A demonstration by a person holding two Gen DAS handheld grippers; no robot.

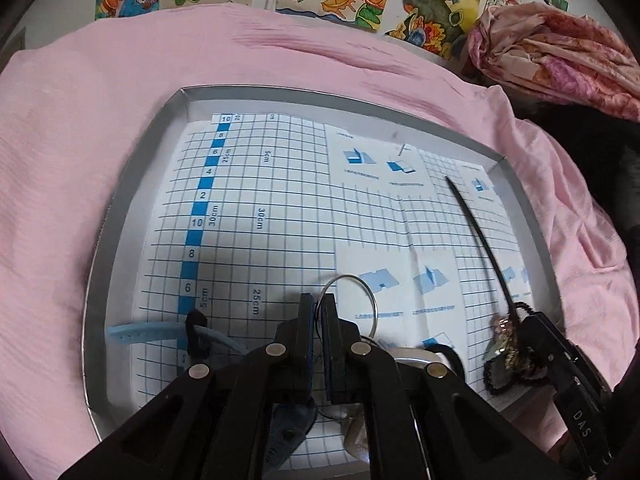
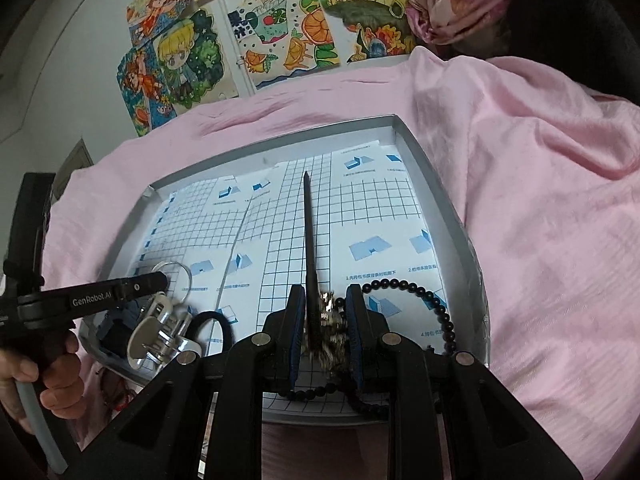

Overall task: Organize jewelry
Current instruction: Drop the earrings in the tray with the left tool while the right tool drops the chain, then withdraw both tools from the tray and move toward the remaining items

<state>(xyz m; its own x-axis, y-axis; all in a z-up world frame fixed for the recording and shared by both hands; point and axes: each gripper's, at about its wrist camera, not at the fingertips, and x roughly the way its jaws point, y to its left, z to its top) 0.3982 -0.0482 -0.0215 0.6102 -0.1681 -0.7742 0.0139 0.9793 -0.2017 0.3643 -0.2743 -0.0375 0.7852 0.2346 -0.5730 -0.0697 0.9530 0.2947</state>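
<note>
A silver tray (image 1: pixel 132 184) lined with blue grid paper lies on a pink cloth. My left gripper (image 1: pixel 319 312) is shut on the thin wire of a silver ring (image 1: pixel 362 282), whose loop stands up just beyond the fingertips. In the right wrist view the same left gripper (image 2: pixel 158 280) enters from the left with the ring (image 2: pixel 178 270) at its tip. My right gripper (image 2: pixel 326 308) is shut on a black hair stick (image 2: pixel 308 224) at its gold sequin ornament (image 2: pixel 330 320). The stick points away over the tray (image 2: pixel 440 200).
A black bead bracelet (image 2: pixel 424 292), a silver hair clip (image 2: pixel 160 336), a black hair tie (image 2: pixel 216 328) and a light blue strap (image 1: pixel 140 332) lie at the tray's near side. A hand (image 2: pixel 40 372) holds the left gripper. A crumpled floral cloth (image 1: pixel 560 52) sits far right.
</note>
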